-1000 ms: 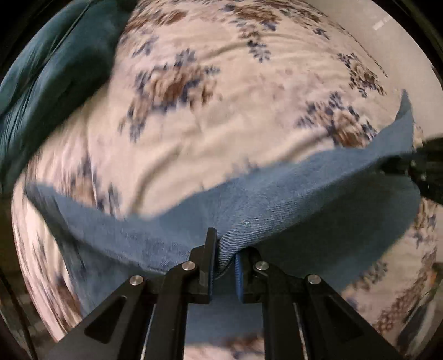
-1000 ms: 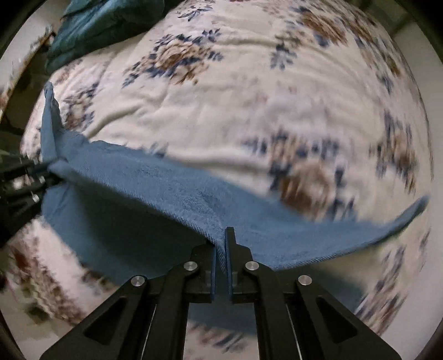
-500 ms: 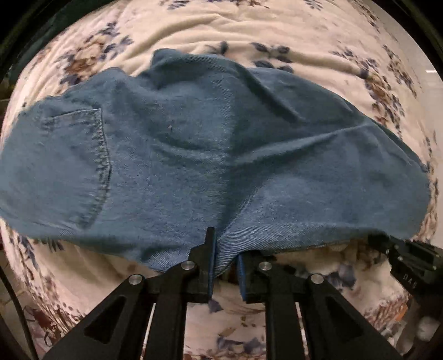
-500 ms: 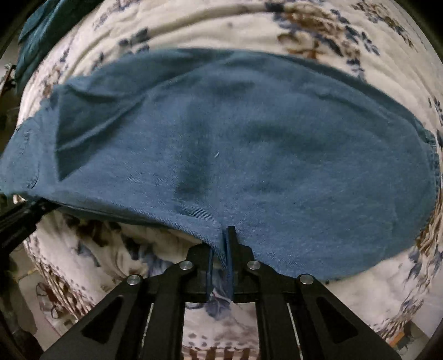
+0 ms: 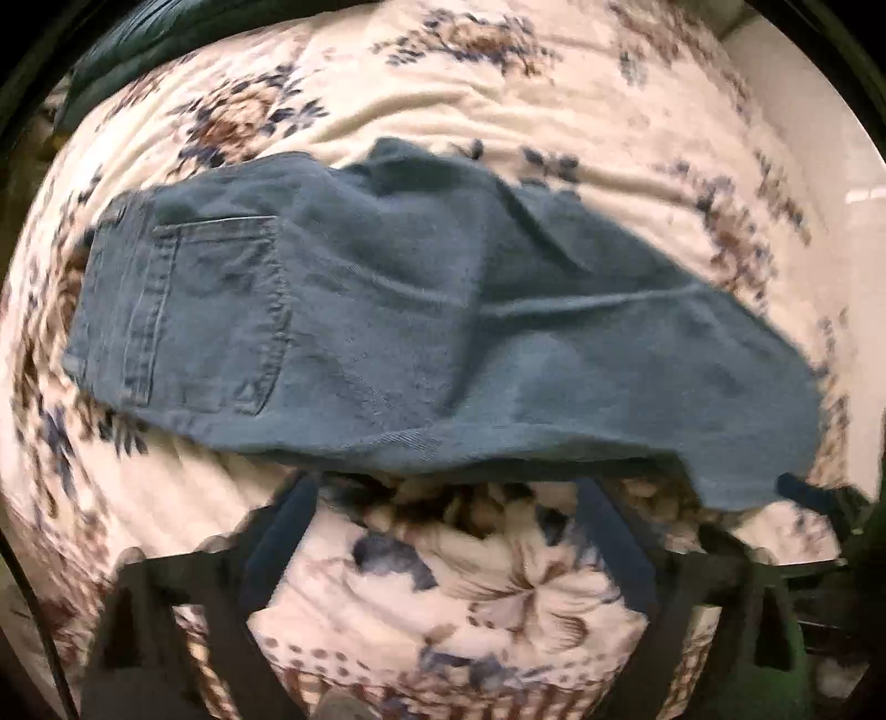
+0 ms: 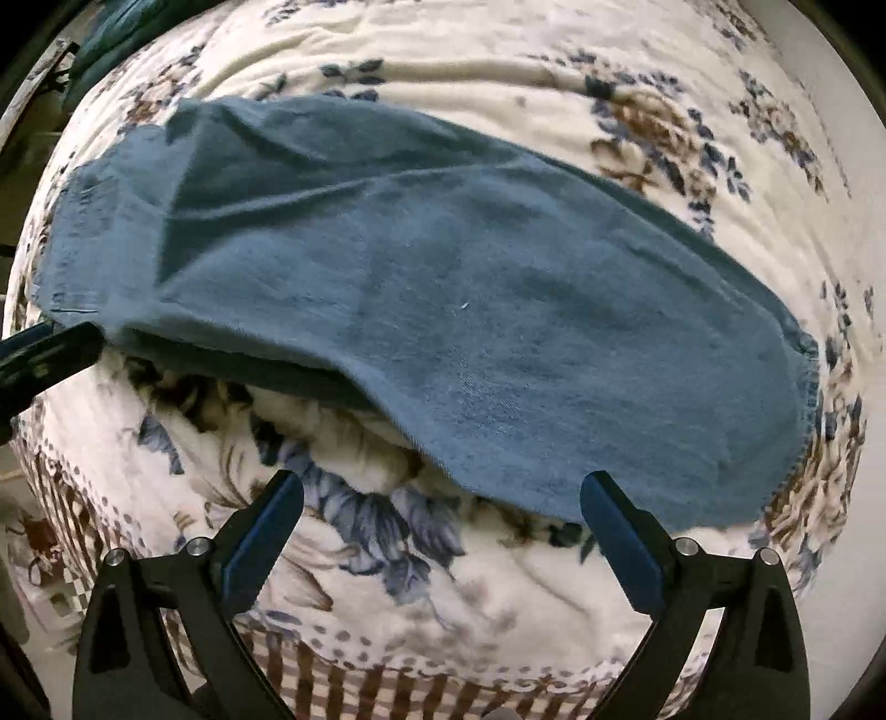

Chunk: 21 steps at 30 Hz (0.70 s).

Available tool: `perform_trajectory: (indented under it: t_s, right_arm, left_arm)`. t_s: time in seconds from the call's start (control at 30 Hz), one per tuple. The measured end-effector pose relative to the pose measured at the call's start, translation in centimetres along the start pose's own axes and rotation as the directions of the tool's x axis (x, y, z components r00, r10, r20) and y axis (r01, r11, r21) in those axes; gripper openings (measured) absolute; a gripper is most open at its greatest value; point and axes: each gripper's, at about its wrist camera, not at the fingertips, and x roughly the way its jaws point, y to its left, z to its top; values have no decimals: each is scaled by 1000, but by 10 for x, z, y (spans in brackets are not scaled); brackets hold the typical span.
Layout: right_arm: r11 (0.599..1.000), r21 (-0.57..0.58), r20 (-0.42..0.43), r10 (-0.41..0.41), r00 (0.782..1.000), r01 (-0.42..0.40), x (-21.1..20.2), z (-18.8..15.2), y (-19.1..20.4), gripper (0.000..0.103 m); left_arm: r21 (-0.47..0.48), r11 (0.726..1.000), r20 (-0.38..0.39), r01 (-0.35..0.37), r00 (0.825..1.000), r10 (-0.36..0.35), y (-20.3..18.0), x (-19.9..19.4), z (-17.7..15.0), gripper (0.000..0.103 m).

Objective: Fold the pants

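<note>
My left claw stands wide apart, its jaws having just sprung open, and nothing lies between them but the flowered blanket; the near folded edge of the denim pants lies just beyond its fingertips, not pinched. My right claw is spread just as wide, its jaws likewise just opened, with the cloth's near edge lying just past its right fingertip and only blanket between the two pads. The pants lie folded over on the bed, spread across the cream blanket with its blue and brown flowers. In the left wrist view a back pocket with its stitched seams faces up at the left end of the garment, and the blue cloth runs off to the right in soft ridges; that view is blurred, so finer detail is lost. In the right wrist view the hem end lies at the right, its stitched edge showing, and part of the other claw shows at the left border beside the fold. A dark teal cloth sits at the far upper left of the bed.
</note>
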Motion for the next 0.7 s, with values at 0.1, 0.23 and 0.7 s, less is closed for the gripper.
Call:
perform_trajectory:
  t_s: [0.1,0.23,0.7]
  right_arm:
    - [1000,14,24,-10,1000,10,-12,-1,-3,102]
    - [998,52,66,-45,997,42,-24,1,-7,102]
    - [684,691,64,262,963,-233,36,-15,-101,102]
  left_arm:
    - [-67,998,109,7,994,1,24,-28,-5,97]
    - [-155,987,187,-47,979,76,66,-46,1,97]
    - [-768,641,40,14,999,27,304,39,30,96]
